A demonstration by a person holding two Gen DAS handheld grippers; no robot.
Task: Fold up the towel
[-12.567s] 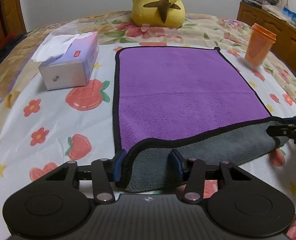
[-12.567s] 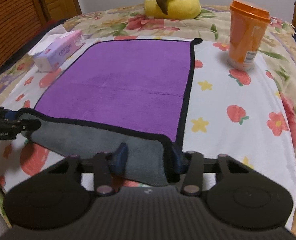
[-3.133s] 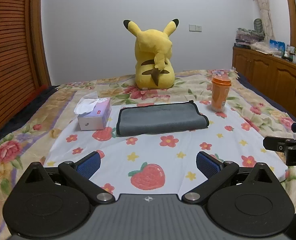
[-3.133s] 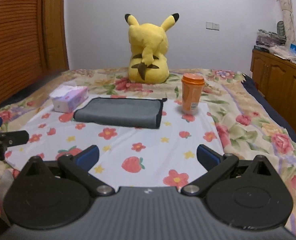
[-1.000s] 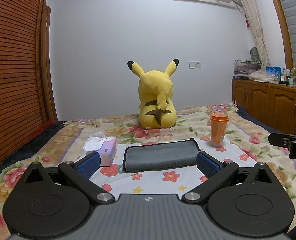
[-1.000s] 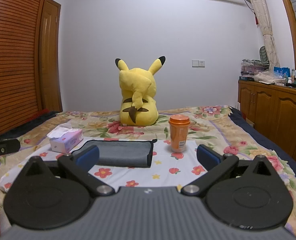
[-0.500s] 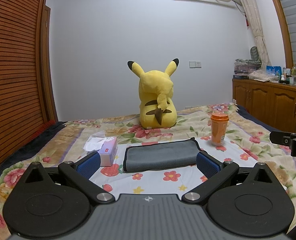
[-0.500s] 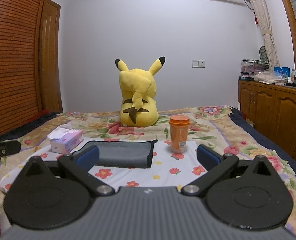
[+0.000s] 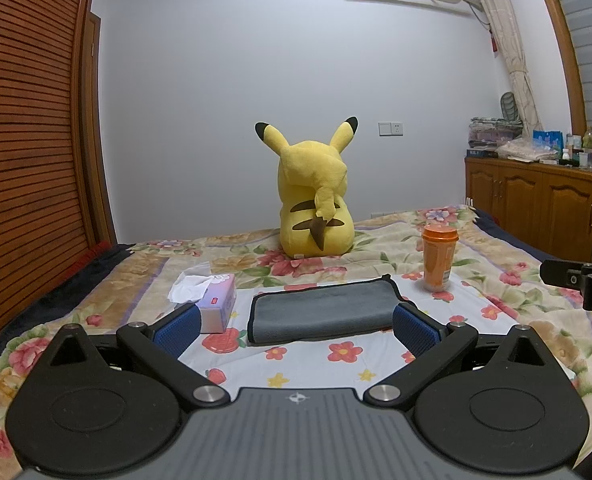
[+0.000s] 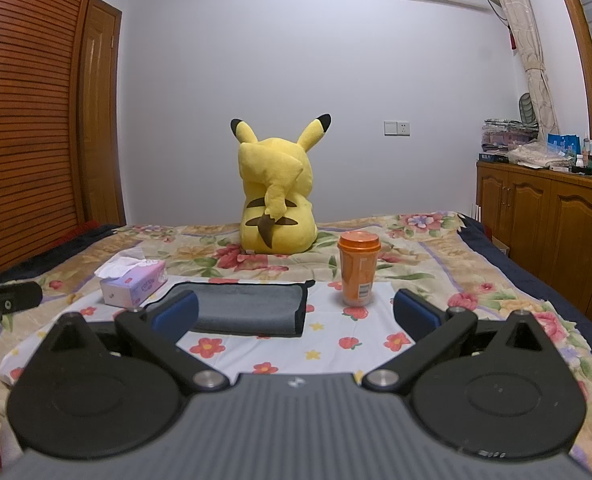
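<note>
The towel (image 9: 324, 308) lies folded, grey side up with a black hem, on the flowered sheet in the middle of the bed; it also shows in the right wrist view (image 10: 252, 308). My left gripper (image 9: 296, 330) is open and empty, held well back from the towel. My right gripper (image 10: 294, 314) is open and empty, also well back. The right gripper's tip shows at the right edge of the left wrist view (image 9: 576, 280); the left gripper's tip shows at the left edge of the right wrist view (image 10: 4, 300).
A tissue box (image 9: 212, 304) stands left of the towel. An orange cup (image 9: 438, 256) stands to its right. A yellow plush toy (image 9: 316, 200) sits behind. Wooden cabinets (image 9: 544, 208) line the right wall, slatted wooden doors (image 9: 28, 160) the left.
Since 12.6 s ago the towel has been folded in half and let go, and both grippers have opened and drawn back. In the last second almost nothing has moved.
</note>
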